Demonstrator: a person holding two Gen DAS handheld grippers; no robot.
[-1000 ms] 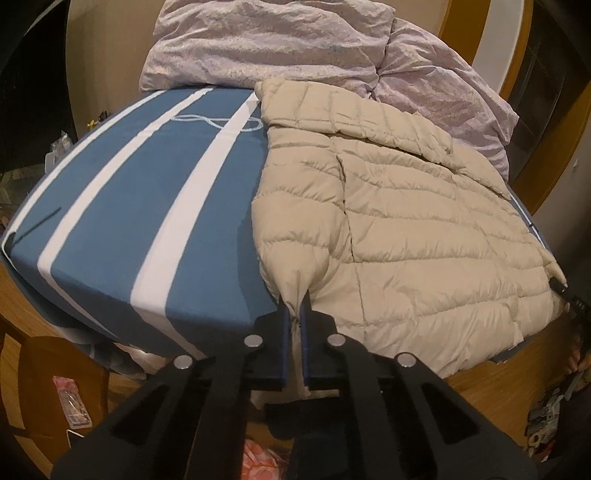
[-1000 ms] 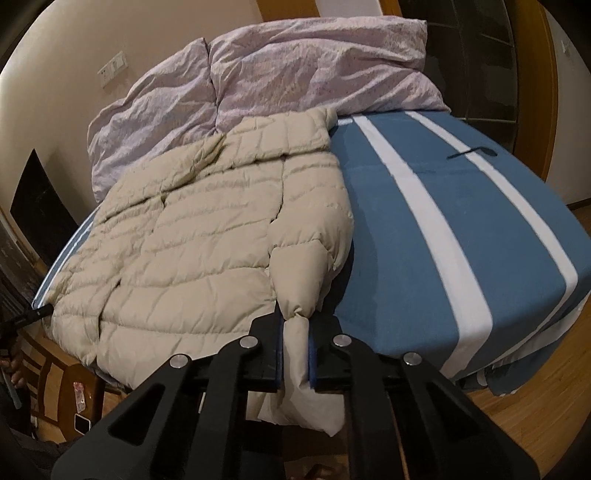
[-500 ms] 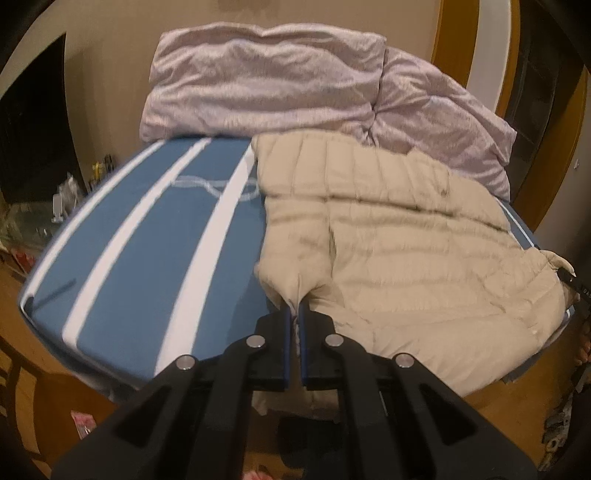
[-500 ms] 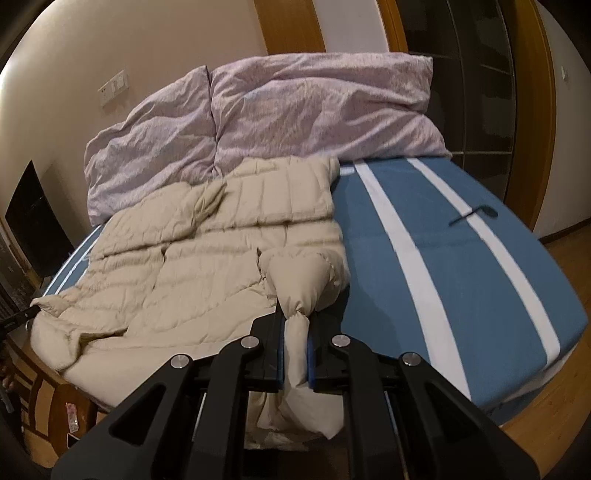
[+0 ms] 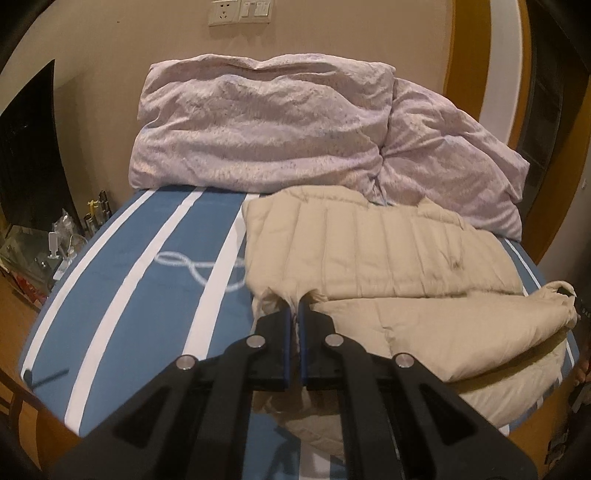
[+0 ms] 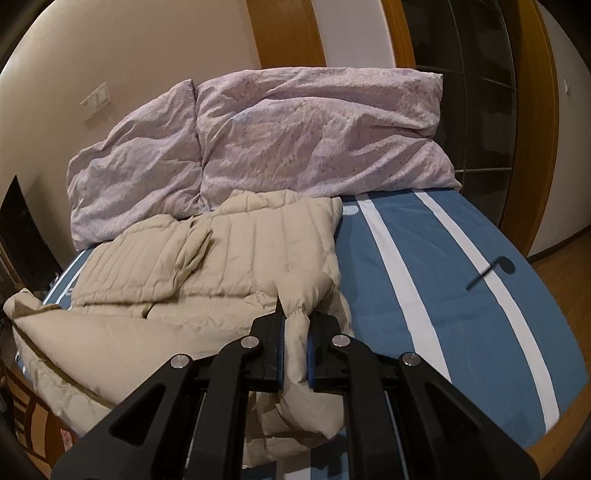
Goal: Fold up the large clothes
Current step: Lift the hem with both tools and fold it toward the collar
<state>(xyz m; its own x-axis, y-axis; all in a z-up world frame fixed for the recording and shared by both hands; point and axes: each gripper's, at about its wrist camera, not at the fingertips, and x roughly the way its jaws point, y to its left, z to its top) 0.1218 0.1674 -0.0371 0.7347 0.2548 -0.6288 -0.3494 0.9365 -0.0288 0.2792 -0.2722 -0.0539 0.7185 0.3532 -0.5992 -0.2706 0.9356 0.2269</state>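
Beige quilted jacket, one, lay on one striped bed; left gripper and right gripper each clenched its fabric beneath two pillows.

A big bed with a blue sheet with white stripes holds crumpled pale purple pillows (two), by a tan wall and brown wood floor.

Home bedroom. Bed with blue sheet and white stripes, two crumpled lilac pillows at far end against beige wall. Wall socket and switch plate above them. Wooden door frame and dark glass-panelled door far right, wood floor, cluttered shelf left.
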